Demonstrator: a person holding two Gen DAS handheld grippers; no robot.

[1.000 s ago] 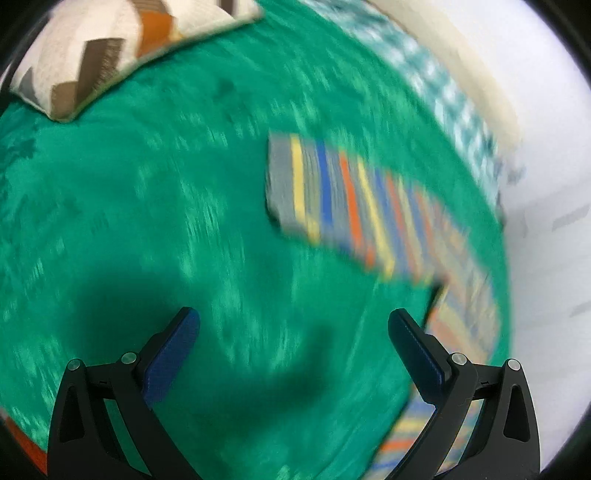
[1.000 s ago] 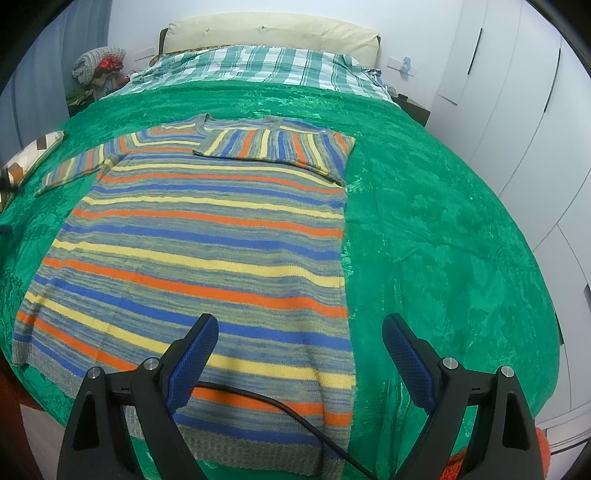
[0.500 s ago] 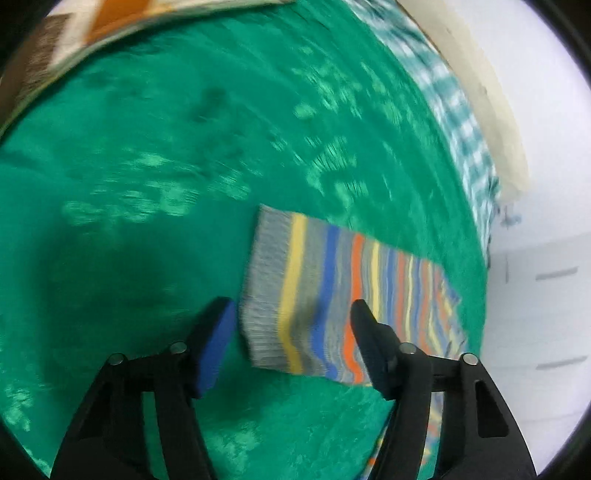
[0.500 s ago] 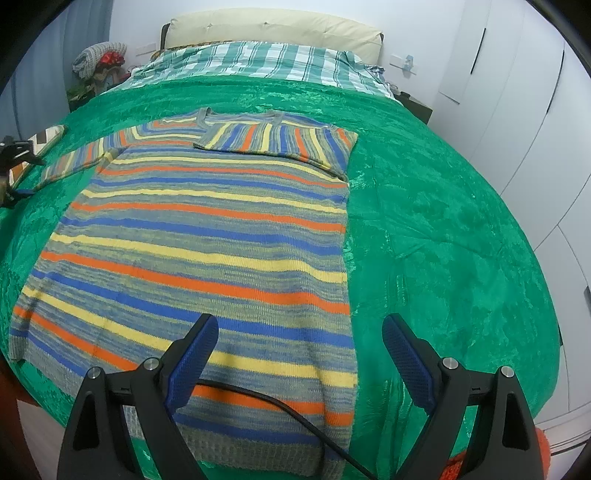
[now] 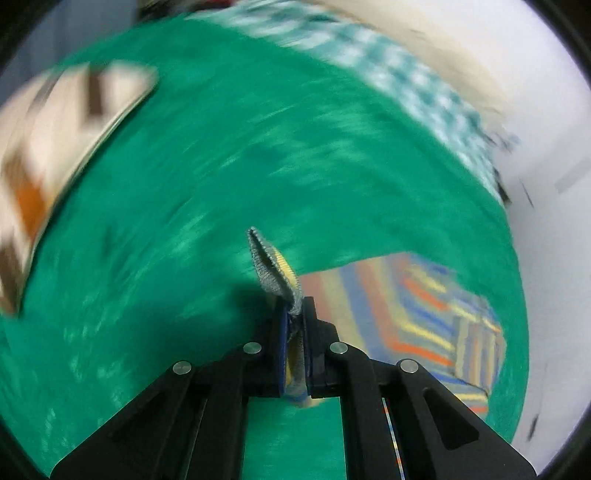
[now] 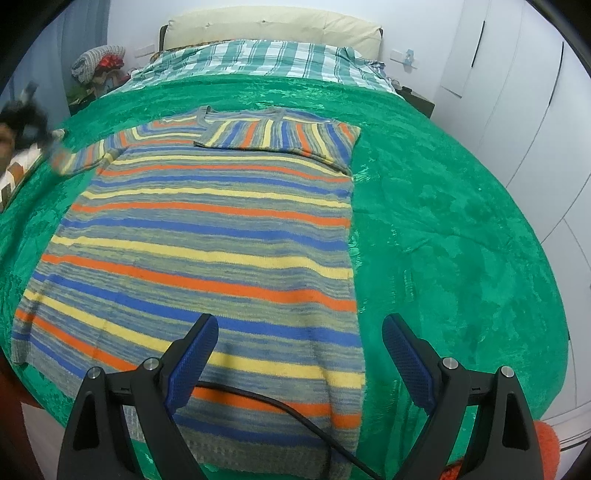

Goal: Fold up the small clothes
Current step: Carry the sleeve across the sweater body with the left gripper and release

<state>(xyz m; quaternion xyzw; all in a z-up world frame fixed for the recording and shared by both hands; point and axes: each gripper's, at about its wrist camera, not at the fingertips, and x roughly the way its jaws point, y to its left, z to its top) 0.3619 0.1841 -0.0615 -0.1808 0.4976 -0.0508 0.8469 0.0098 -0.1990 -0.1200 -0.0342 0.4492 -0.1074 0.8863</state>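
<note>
A striped knit sweater in grey, blue, yellow and orange lies flat on the green bedspread. Its right sleeve is folded across the chest. Its left sleeve stretches out to the left, its cuff lifted. My left gripper is shut on that sleeve's grey cuff, which sticks up between the pads; the sweater's body shows blurred to the right. My right gripper is open and empty, hovering over the sweater's hem.
A patterned cushion lies on the bedspread at the left. A checked green sheet and cream pillow are at the bed's head. White wardrobe doors stand to the right. A black cable crosses the hem.
My left gripper has closed on the sleeve cuff and lifted it off the bedspread, swinging with it. My right gripper has barely moved.
</note>
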